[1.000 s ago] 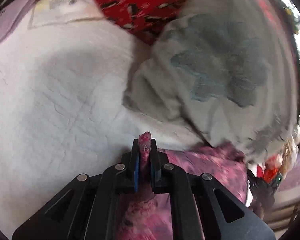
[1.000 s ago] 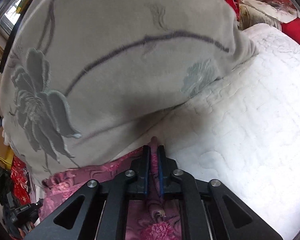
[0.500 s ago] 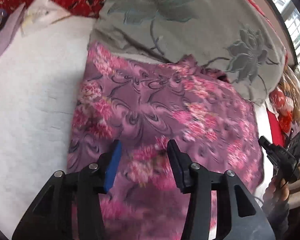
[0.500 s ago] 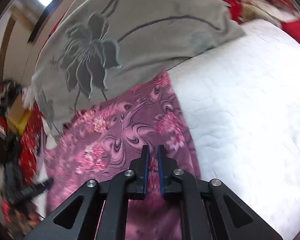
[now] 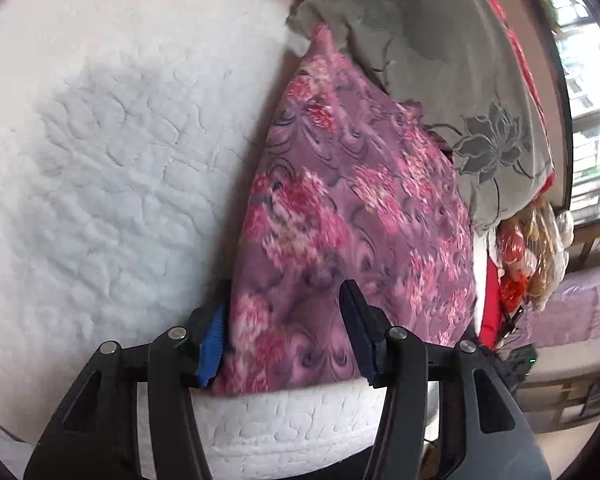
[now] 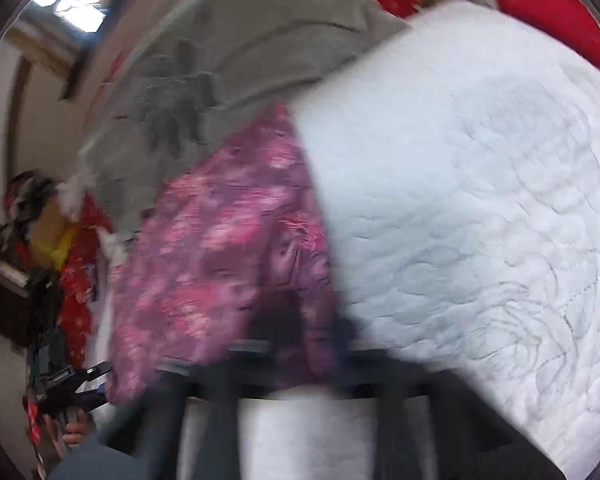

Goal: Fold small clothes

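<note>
A bed with a white quilted mattress cover (image 5: 112,168) fills most of both views. A purple garment with pink flowers (image 5: 340,220) lies spread flat on it, reaching the near edge. A grey blanket with dark flower prints (image 5: 440,64) lies just beyond, touching the garment's far side.
</note>
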